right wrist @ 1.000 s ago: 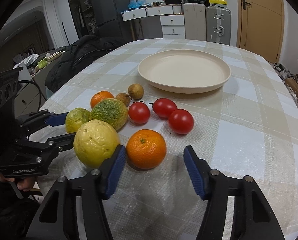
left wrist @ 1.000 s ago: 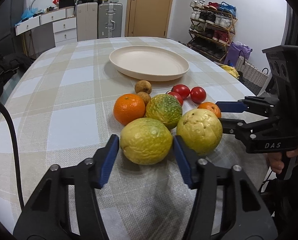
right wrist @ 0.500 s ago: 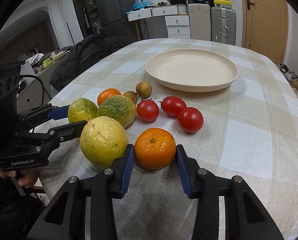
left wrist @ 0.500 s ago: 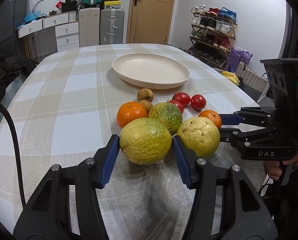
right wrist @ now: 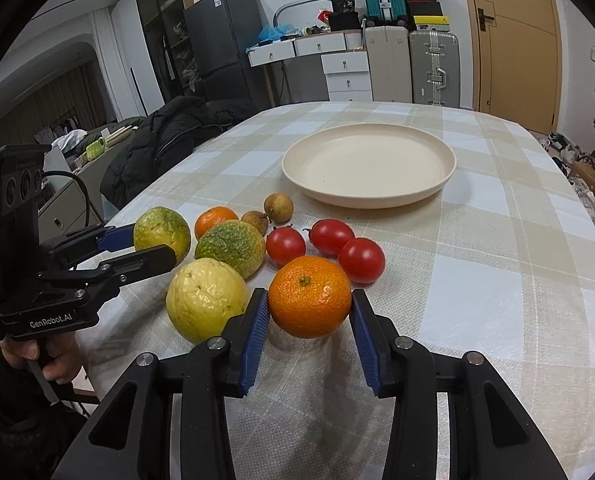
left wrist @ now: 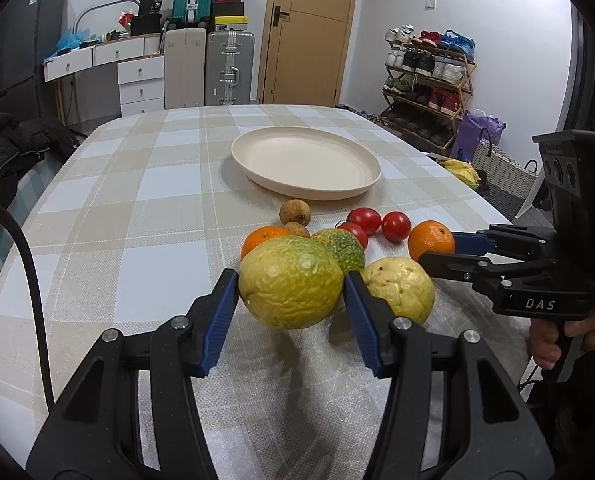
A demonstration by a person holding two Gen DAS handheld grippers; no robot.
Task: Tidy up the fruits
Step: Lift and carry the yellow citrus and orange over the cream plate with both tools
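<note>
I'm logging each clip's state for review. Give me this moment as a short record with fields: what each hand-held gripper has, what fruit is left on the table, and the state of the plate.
left hand-held gripper: shut on yellow-green fruit, lifted just off the cloth
right hand-held gripper: shut on orange
plate: cream, empty, beyond the fruit
loose fruit: pale yellow fruit, green mottled fruit, second orange, three tomatoes, two small brown fruits
table: checked cloth
</note>
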